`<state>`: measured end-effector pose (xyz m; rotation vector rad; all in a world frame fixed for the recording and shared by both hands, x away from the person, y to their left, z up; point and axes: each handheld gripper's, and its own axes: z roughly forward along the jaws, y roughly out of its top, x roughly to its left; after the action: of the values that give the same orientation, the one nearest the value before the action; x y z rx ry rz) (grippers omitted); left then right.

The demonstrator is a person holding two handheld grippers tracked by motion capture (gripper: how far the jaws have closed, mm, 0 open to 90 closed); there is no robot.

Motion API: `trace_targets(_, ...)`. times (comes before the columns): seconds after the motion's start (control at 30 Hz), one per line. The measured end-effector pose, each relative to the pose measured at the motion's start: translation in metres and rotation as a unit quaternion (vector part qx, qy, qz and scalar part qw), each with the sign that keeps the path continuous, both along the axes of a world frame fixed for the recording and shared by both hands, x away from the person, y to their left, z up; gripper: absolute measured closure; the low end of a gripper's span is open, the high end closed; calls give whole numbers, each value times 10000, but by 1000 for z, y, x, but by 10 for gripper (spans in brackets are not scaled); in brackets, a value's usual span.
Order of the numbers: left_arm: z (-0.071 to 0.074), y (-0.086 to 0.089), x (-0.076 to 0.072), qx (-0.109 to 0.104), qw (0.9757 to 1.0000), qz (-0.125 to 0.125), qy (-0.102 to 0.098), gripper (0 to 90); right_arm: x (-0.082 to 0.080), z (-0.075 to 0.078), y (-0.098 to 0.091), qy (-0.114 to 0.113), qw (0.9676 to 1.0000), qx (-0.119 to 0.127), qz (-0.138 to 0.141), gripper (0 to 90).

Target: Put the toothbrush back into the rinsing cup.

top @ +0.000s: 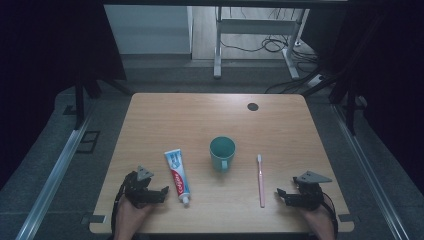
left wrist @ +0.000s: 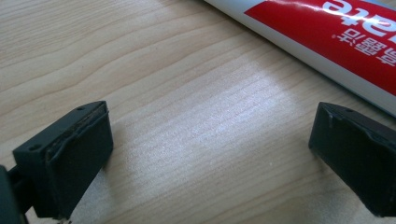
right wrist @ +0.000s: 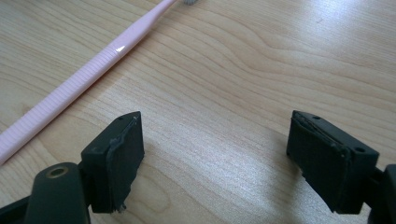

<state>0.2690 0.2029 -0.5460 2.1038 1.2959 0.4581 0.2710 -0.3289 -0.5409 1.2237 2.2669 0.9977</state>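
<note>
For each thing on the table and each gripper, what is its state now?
toothpaste tube: lying flat, cap on, untouched
cup: upright, nothing seen inside
toothbrush: lying flat, untouched
left gripper: open, holding nothing
right gripper: open, holding nothing

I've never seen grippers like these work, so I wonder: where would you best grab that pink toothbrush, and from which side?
Probably mid-handle. The toothbrush lies flat on the table, bristles pointing away from the person, its ribbed handle long, straight and thin. The right gripper, open and just beside it, could come down from above with one jaw on each long side; the mug stands well apart.
</note>
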Motion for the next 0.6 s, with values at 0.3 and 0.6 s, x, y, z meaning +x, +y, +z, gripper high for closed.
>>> trace_targets(0.3,0,0,1,0,10000,17,-6,0,-1,0,0,2,10000,-4,-11,187)
trace_targets(0.6,0,0,1,9,10000,-4,-7,0,-1,0,-1,-8,10000,5,-63,209)
